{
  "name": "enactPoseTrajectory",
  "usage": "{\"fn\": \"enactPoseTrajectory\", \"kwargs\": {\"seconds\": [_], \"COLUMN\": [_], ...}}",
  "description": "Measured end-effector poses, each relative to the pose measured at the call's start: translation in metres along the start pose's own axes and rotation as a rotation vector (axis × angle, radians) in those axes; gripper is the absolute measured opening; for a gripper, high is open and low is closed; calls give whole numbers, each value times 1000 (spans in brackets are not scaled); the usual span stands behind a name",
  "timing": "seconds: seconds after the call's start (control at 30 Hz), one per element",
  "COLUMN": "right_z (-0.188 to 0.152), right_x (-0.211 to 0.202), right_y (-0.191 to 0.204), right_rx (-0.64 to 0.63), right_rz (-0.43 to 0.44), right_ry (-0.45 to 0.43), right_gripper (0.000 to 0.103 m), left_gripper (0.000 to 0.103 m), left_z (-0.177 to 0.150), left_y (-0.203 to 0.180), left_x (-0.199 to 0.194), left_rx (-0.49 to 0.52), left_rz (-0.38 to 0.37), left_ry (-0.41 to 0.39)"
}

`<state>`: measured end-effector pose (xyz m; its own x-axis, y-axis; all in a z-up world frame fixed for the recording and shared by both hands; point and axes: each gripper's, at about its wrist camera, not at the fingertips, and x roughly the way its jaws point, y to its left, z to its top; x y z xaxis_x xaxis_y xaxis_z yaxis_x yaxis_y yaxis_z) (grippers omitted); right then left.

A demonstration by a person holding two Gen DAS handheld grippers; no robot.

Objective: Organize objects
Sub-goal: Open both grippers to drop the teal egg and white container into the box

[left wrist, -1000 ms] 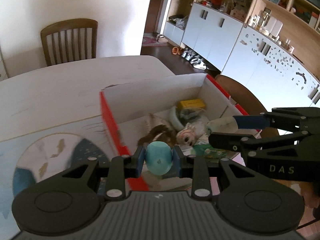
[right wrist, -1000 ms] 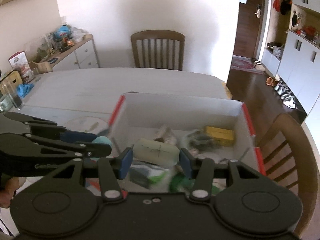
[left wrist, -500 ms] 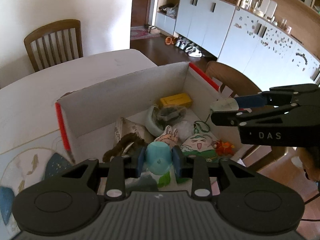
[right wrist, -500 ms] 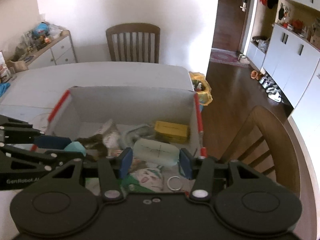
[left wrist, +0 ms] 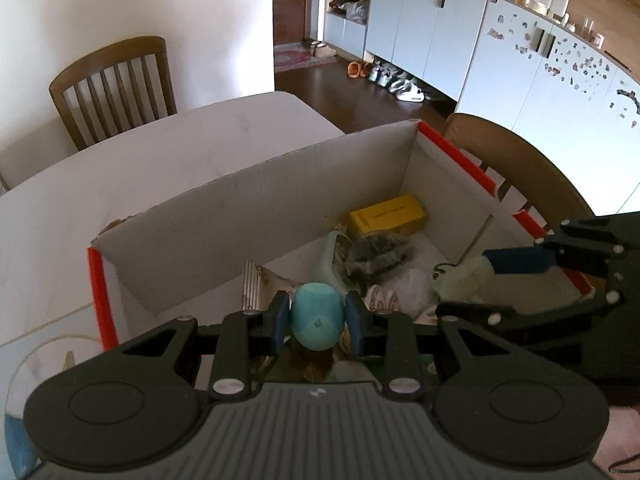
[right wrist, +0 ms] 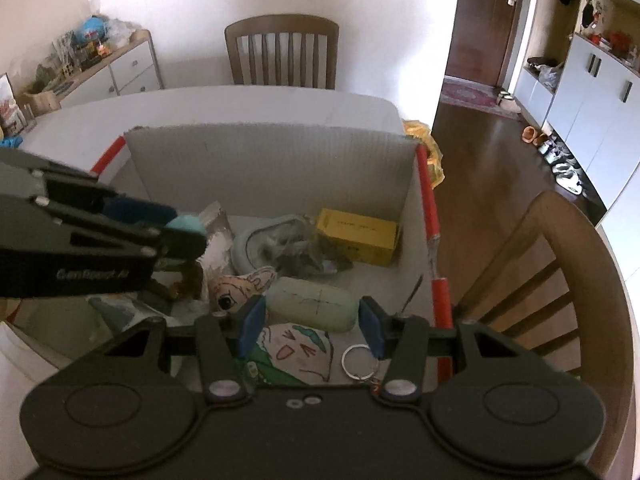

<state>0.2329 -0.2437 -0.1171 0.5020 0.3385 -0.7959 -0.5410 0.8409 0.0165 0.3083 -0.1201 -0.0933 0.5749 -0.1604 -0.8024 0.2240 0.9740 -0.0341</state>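
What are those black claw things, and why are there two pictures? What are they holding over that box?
Those are two grabbers, and a person holds one in each hand. Each carries a camera looking along its fingers, so each picture is one grabber's view. The left gripper pinches a small teal cup. The right gripper pinches a pale green soap-like bar. Both hang above a cardboard box with red edges, standing on a white table. Inside lie a yellow box, cartoon-face pouches and a key ring.
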Motion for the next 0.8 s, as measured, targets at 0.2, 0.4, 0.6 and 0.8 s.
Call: {"fn": "enactPoseTrajectory", "kwargs": {"seconds": [0.2,0.4,0.6,0.8], "right_z": [0,-2,-6,-8], "right_x": [6,14,17,6], "right_y": [7,17,12,12], "right_rx": [-43,-85,-74,-59], "right_rz": [-11,-9,-9,-10], "right_ry": [7,25,46,16], "right_gripper": [50,50,53,59], "left_gripper": [30,30,30,30], "left_z": [7,8,6,1], "left_y": [2,5,10,10], "left_x": [19,32,32,21], "left_rx": [3,-5,-26,-26], "left_rz": [-9,-28,-53,-51], "left_ry": [37,73,87,58]}}
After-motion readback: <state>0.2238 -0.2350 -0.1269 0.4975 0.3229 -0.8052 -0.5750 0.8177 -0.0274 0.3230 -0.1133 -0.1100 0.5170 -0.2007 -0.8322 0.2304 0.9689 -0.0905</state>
